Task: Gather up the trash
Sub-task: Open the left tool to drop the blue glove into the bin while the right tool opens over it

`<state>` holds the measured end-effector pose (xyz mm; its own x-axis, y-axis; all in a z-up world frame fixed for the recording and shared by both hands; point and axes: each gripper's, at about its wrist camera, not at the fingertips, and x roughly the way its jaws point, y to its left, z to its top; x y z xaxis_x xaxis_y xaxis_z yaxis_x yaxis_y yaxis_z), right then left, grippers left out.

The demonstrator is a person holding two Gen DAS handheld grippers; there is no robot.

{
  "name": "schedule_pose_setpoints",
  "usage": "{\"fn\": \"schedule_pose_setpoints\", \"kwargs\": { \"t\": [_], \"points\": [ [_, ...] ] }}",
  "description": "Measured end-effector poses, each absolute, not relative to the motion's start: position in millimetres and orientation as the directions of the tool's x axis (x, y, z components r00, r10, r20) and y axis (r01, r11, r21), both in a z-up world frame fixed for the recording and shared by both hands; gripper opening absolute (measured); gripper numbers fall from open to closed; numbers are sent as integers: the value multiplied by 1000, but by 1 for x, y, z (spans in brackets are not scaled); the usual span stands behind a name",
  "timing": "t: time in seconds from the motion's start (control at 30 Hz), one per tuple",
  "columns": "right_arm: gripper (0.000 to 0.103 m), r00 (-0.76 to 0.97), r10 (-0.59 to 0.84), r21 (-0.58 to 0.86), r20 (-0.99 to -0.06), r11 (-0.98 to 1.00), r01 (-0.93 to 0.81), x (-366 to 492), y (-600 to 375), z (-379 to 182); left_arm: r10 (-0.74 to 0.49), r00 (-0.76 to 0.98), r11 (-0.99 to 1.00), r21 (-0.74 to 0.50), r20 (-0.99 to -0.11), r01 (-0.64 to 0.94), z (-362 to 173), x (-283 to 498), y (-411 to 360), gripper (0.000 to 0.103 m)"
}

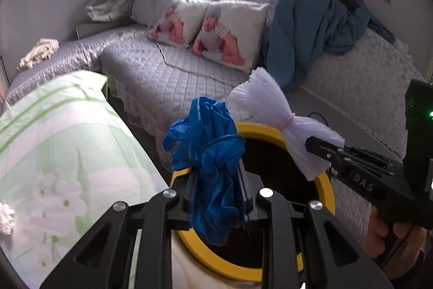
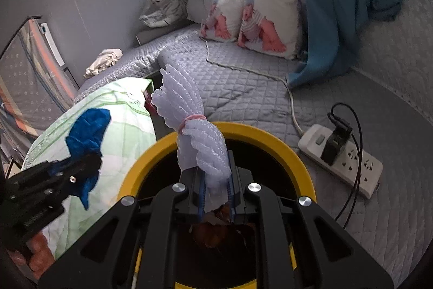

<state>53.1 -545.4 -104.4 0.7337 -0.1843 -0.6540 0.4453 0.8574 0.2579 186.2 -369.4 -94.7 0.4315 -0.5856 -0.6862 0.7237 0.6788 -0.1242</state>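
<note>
Item one: my left gripper [image 1: 219, 175], jaws clamped on a crumpled blue plastic bag [image 1: 208, 153]. I see the bag's long axis running along the fingers, its knotted bulk bunched past the fingertips and a loose tail hanging below, all at the near-left rim of the yellow-rimmed bin [image 1: 328, 194].

Item two: my right gripper [image 2: 215, 186], jaws closed on a white foam net sleeve [image 2: 189, 126] cinched at the middle by a pink rubber band [image 2: 189, 121]. Its long axis points up and away from the fingers, tilted slightly left, fanning out above the band, and I hold it over the bin's dark opening.

Surroundings: grey quilted sofa [image 2: 243, 88], two baby-print pillows [image 1: 211, 29], white power strip [image 2: 343, 161], green floral bedding [image 1: 54, 132].
</note>
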Motion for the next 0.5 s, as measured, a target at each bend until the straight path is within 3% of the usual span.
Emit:
{"fn": "schedule_pose_setpoints", "kwargs": {
  "t": [0.33,0.5],
  "points": [
    [13,691,-183,263,-699,833,486,54,-557,-125,-552,361,677,-150,-751,721,-128,198,-387,23],
    [13,679,-175,269,-713,826,495,54,-561,-130,-554,349,675,-163,-756,720,-132,199,-388,30]
  ]
}}
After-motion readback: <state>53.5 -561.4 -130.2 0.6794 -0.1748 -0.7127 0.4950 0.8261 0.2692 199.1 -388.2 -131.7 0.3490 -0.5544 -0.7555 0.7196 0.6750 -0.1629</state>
